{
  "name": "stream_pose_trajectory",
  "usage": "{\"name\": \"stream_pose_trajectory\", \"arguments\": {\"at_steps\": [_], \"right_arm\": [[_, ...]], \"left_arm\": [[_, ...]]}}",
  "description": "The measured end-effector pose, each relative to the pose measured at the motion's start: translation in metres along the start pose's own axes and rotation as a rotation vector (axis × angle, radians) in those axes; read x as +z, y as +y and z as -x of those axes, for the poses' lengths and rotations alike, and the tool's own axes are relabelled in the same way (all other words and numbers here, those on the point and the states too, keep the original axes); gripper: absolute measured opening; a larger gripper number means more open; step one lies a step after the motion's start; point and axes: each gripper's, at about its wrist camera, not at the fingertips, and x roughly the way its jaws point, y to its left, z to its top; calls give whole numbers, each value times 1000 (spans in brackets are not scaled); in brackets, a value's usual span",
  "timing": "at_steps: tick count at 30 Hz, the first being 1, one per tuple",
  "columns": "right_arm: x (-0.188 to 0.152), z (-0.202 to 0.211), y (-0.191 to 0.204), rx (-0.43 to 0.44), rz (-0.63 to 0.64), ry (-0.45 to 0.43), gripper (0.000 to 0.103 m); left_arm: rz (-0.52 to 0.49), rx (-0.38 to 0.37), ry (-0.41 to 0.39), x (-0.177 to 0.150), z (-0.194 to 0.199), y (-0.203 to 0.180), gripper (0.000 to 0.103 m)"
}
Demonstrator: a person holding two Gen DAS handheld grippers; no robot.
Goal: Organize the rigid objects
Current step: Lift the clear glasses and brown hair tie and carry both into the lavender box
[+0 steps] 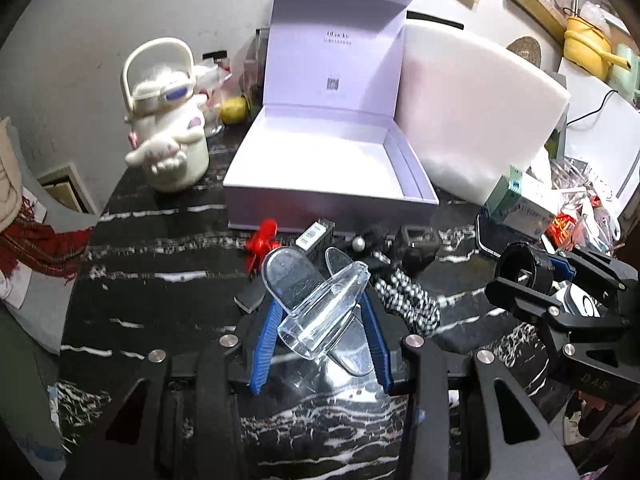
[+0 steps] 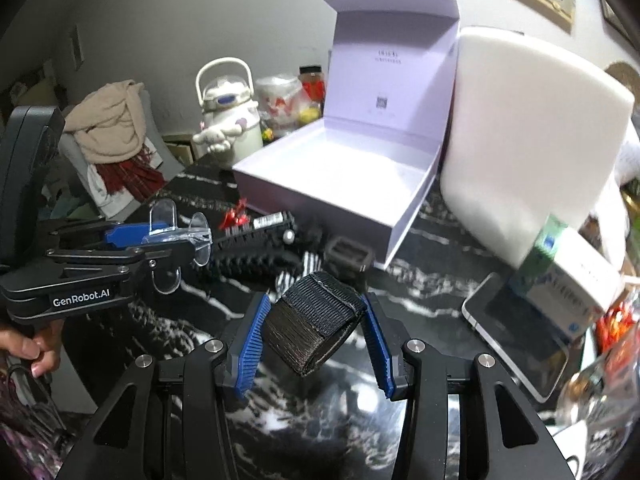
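Both tools are loaded and clear of the desk [image 1: 160,280], in front of the open lilac box [image 1: 332,168]. The left tool [image 1: 320,312] is clamped on a clear plastic piece [image 1: 316,304] with rounded flaps on a hollow body, blue pads pressing its sides. Likely light, stiff, slick and a bit brittle; best held on the thick middle body, not the thin flaps. The right tool [image 2: 316,328] is gripping a black webbing roll [image 2: 316,320] across its flat ends. It looks light and grippy with slight give, so a firm squeeze across the coil should keep it from unwinding. The box looks empty, lid standing up behind it. Still on the desk just before the box: a red trinket [image 1: 262,240], a black buckle [image 2: 348,258] and a checked cord [image 1: 408,304].
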Motion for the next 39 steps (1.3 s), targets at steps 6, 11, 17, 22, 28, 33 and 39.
{"name": "stream_pose_trajectory", "arguments": {"at_steps": [6,11,17,22,28,33,39], "right_arm": [[18,3,-3,5,20,-23,46],[31,2,-3,7,47,-36,46],[50,1,-6,19,64,-56,46],[64,0,-9,6,79,-79,46],[80,-8,-18,1,82,-90,46],[94,-19,-27,-4,80,-93,46],[112,-34,-36,-4,80,-93,46]], "left_arm": [[-22,-2,-30,16,3,-4,40],[-54,-6,-51,32,2,-11,40],[-70,-22,-59,51,-3,-18,40],[-90,-18,-61,66,-10,-21,40],[-105,-18,-62,83,-21,-21,40],[-113,-19,-60,99,-32,-18,40],[-114,-10,-56,118,-49,-11,40]]}}
